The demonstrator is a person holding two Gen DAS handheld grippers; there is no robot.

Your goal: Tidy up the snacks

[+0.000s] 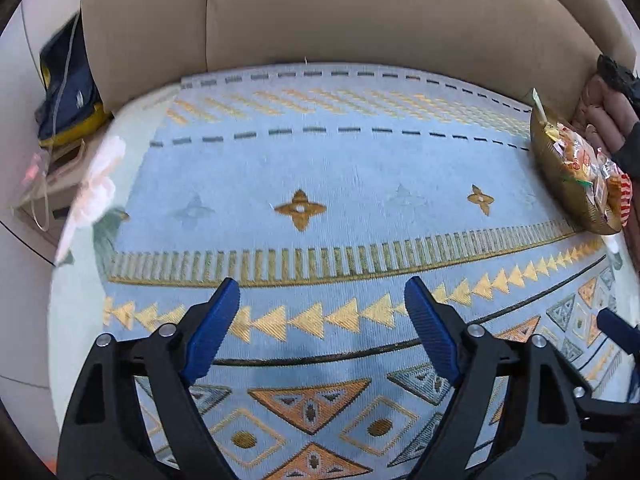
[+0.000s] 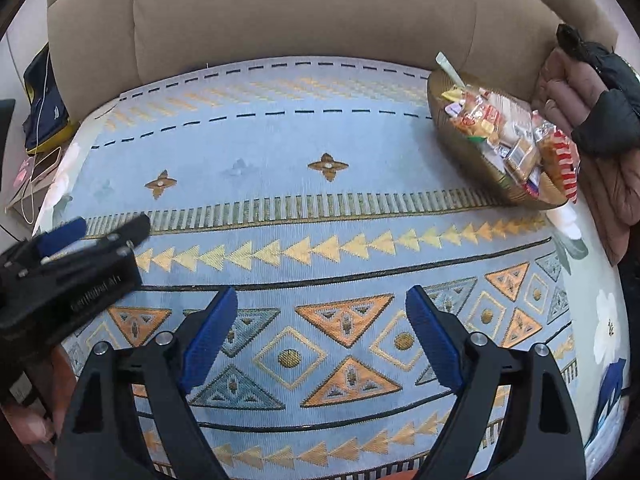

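Nearest the cameras, the left gripper [image 1: 322, 312] and the right gripper [image 2: 322, 320] are being held with jaws spread wide and nothing between them, above the patterned blue cover [image 2: 320, 152]. Farther off, at the right against the beige sofa back [image 1: 360, 12], a gold basket [image 2: 452, 136] is being seen heaped with wrapped snacks [image 2: 504, 128]. No snack is being gripped; sorting is judged barely begun or already finished. A reach toward the basket is being called for next.
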